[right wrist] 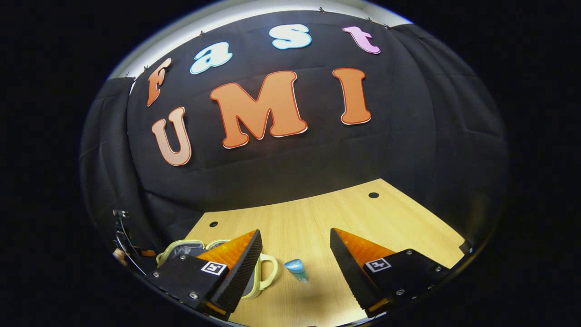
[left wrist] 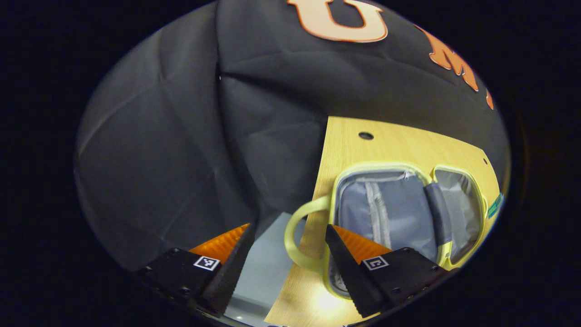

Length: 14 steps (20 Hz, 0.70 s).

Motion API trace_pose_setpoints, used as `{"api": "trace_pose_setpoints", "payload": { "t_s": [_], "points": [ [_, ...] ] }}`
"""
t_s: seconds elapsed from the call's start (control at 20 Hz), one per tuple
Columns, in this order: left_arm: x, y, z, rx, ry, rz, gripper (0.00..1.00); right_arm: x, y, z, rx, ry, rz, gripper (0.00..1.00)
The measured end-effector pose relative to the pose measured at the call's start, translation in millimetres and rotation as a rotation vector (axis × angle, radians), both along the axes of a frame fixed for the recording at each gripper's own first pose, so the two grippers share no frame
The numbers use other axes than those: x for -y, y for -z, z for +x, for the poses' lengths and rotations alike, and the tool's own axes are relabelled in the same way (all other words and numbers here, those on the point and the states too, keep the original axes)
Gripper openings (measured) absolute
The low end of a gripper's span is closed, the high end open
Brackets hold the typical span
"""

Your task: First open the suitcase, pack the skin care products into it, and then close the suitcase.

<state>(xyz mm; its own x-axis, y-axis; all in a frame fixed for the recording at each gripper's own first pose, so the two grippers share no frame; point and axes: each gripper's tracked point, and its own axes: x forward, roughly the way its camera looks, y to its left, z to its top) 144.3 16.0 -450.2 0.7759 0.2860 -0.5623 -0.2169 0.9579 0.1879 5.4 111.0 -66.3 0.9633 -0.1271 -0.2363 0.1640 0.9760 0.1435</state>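
Observation:
The small suitcase (left wrist: 390, 213) lies open on the wooden table (left wrist: 390, 145), pale yellow-green with grey lining in both halves and a loop handle (left wrist: 295, 236) hanging over the table's left edge. My left gripper (left wrist: 288, 231) is open, its fingers on either side of that handle without touching it. In the right gripper view, a small blue tube-like skin care product (right wrist: 296, 269) lies on the table (right wrist: 327, 218) between the open fingers of my right gripper (right wrist: 295, 238), slightly beyond them. The suitcase (right wrist: 261, 274) sits at the lower left there, partly behind the left finger.
The table has small round holes near its far edge (left wrist: 366, 135) (right wrist: 373, 195). A grey floor (left wrist: 268, 268) shows past the table's left edge. A teal object (left wrist: 495, 205) peeks out at the suitcase's far right. A stand with cables (right wrist: 121, 236) is at the far left.

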Motion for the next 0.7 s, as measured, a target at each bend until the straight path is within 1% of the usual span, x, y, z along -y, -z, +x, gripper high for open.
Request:
{"api": "trace_pose_setpoints", "payload": {
  "t_s": [0.15,0.25,0.35,0.45,0.55,0.7],
  "points": [
    [36,-72,0,0.161,0.005,0.030,0.98,12,-3,-2,0.011,-0.006,-0.041,0.95],
    [78,-116,-4,0.281,0.035,0.006,0.97,19,-4,-4,0.013,-0.017,-0.058,0.95],
    [130,-147,-12,0.350,0.069,-0.013,0.97,30,-2,-5,0.010,-0.027,-0.074,0.95],
    [184,-164,-19,0.379,0.113,-0.025,0.97,40,-1,-5,-0.001,-0.039,-0.080,0.95],
    [248,-173,-17,0.408,0.176,-0.049,0.97,54,-2,-8,0.001,-0.048,-0.084,0.95],
    [345,-175,-10,0.455,0.271,-0.087,0.97,77,-1,-10,-0.003,-0.050,-0.120,0.95]
  ]
}}
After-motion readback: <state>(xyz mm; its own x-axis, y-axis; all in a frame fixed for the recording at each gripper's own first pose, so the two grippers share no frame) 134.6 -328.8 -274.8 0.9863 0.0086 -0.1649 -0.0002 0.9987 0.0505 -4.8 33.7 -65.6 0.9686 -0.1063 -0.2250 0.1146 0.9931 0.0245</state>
